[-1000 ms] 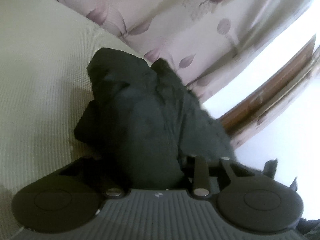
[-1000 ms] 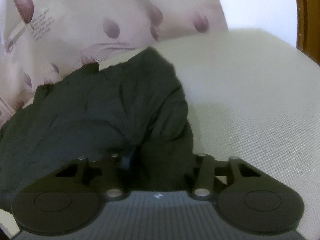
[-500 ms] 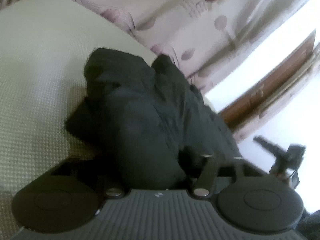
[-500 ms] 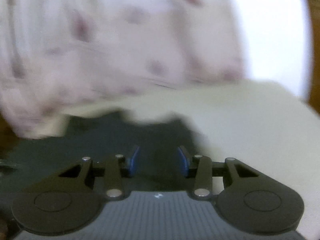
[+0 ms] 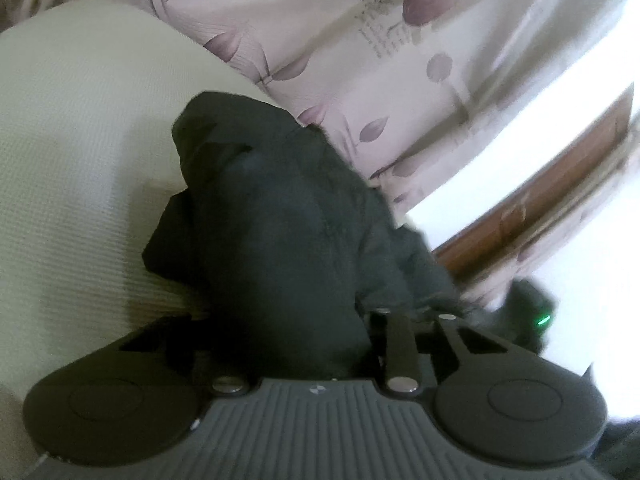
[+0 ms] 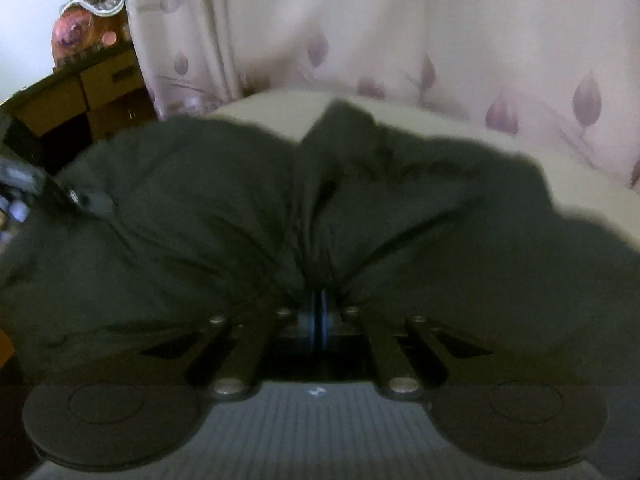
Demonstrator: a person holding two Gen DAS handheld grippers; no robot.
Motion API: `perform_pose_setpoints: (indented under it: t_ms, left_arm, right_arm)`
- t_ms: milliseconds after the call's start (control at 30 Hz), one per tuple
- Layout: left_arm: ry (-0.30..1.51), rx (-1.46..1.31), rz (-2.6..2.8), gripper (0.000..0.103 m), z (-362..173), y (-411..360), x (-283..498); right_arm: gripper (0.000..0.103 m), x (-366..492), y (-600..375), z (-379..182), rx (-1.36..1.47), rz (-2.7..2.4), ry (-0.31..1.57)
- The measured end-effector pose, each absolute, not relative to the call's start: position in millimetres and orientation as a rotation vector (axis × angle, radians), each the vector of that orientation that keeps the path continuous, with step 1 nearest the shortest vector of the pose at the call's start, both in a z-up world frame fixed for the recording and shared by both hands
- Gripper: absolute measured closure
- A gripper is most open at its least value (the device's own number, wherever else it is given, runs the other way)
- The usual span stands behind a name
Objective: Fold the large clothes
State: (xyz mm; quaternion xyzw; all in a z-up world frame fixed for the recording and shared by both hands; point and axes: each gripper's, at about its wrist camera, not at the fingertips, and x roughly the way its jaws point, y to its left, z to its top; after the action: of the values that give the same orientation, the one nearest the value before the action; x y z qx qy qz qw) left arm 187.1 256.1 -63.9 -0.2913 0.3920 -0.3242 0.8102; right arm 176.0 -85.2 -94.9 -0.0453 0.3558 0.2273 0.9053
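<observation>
A large black garment (image 5: 280,232) lies bunched on a pale cream textured surface (image 5: 80,140). It fills the gap of my left gripper (image 5: 288,344) and hides the fingertips, so whether the jaws are closed cannot be seen. In the right wrist view the same black garment (image 6: 200,220) spreads wide, with creases running into my right gripper (image 6: 318,312). Its blue pads (image 6: 310,322) are pressed together on a pinch of the cloth.
A pink curtain with purple leaf print (image 5: 400,60) hangs behind the surface. A brown wooden frame (image 5: 540,208) stands at the right. A wooden cabinet (image 6: 80,92) with items on top is at the left in the right wrist view.
My right gripper let go, swung to another part of the garment, and has shut on it. The left gripper stayed buried in the cloth and shifted only slightly.
</observation>
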Motion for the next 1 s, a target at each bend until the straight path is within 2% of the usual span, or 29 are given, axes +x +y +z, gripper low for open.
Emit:
perform_pose_setpoints:
  t_ms: [300, 500, 567, 800, 1000]
  left_arm:
    - [0.874, -0.682, -0.69, 0.071, 33.1, 160.5, 173.0]
    - [0.999, -0.696, -0.654, 0.069, 54.7, 62.4, 199.9]
    - [1.025, -0.706, -0.677, 0.063, 52.5, 38.8, 203.9]
    - [1.054, -0.792, -0.879, 0.018, 28.3, -14.6, 209.5]
    - [0.945, -0.751, -1.02, 0.015, 0.3, -46.8, 204.5]
  right_arm:
    - [0.1, 194.6, -131.5, -107.6, 0.265, 0.531, 0.759]
    - [0.1, 196.7, -155.8, -116.9, 0.469, 0.543, 0.767]
    - [0.1, 194.6, -165.2, -117.1, 0.55, 0.542, 0.766]
    - [0.099, 154.0, -232.6, -104.8, 0.652, 0.524, 0.685]
    - [0.098, 123.9, -283.0, -102.3, 0.724, 0.54, 0.623]
